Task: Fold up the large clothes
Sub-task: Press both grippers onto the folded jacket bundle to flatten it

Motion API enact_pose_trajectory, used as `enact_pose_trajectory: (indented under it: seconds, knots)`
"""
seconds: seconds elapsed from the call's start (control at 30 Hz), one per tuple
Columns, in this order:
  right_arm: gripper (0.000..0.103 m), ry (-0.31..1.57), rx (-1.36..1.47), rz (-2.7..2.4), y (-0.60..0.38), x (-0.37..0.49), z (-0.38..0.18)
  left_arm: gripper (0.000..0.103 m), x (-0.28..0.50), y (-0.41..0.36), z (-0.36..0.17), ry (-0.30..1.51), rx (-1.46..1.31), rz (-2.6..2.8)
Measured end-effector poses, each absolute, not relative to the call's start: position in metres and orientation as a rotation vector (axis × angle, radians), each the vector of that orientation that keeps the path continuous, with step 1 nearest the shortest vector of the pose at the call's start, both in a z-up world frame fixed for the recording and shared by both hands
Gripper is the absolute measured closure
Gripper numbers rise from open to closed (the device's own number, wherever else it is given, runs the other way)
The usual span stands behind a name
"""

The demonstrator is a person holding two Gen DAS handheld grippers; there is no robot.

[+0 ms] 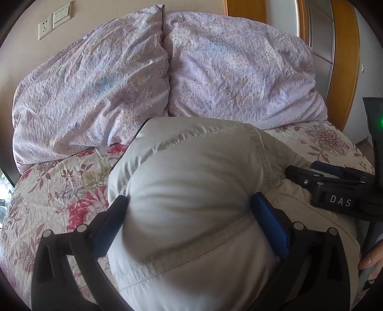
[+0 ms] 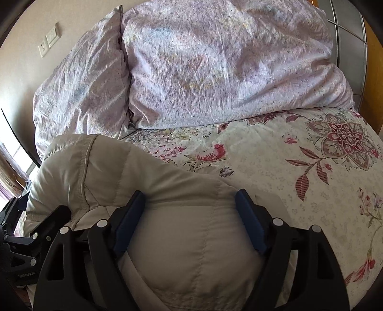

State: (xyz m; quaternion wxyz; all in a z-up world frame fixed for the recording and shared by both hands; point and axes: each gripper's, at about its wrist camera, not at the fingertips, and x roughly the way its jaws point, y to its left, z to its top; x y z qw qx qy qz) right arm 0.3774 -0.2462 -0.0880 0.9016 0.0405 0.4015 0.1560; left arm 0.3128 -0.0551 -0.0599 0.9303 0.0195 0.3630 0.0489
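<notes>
A puffy beige quilted jacket [image 1: 191,172] lies bunched on the floral bedspread [image 1: 59,191]. My left gripper [image 1: 190,224] has its blue pads [image 1: 270,227] pressed into both sides of a thick roll of the jacket, which bulges between them. In the right wrist view my right gripper [image 2: 189,220] is clamped the same way on another padded fold of the jacket [image 2: 186,251], fabric filling the whole gap. The two grippers sit side by side; the right one [image 1: 304,168] rests on the jacket at the right of the left wrist view. A hand [image 1: 371,260] holds its handle.
Two lilac patterned pillows [image 1: 91,91] [image 1: 239,71] lean against the wall and the wooden headboard [image 1: 344,59] just behind the jacket. Bare floral bedspread [image 2: 299,179] spreads to the right. A socket and switch [image 1: 55,21] are on the wall at upper left.
</notes>
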Motion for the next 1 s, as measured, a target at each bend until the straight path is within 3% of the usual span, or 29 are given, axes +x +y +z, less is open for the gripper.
enact_pose_trajectory:
  seconds: [0.33, 0.57, 0.77, 1.0]
  knots:
    - [0.020, 0.807, -0.013, 0.216, -0.236, 0.376, -0.084, 0.002, 0.321, -0.062, -0.063, 0.760, 0.099, 0.149]
    - [0.018, 0.737, -0.050, 0.206, -0.241, 0.318, -0.053, 0.002, 0.281, -0.043, -0.032, 0.723, 0.081, 0.127]
    - [0.018, 0.726, -0.002, 0.231, -0.258, 0.293, -0.069, 0.002, 0.271, -0.047, -0.039, 0.680, 0.104, 0.117]
    - [0.010, 0.780, 0.089, 0.275, -0.267, 0.305, -0.091, 0.002, 0.286, -0.065, -0.056, 0.689, 0.143, 0.133]
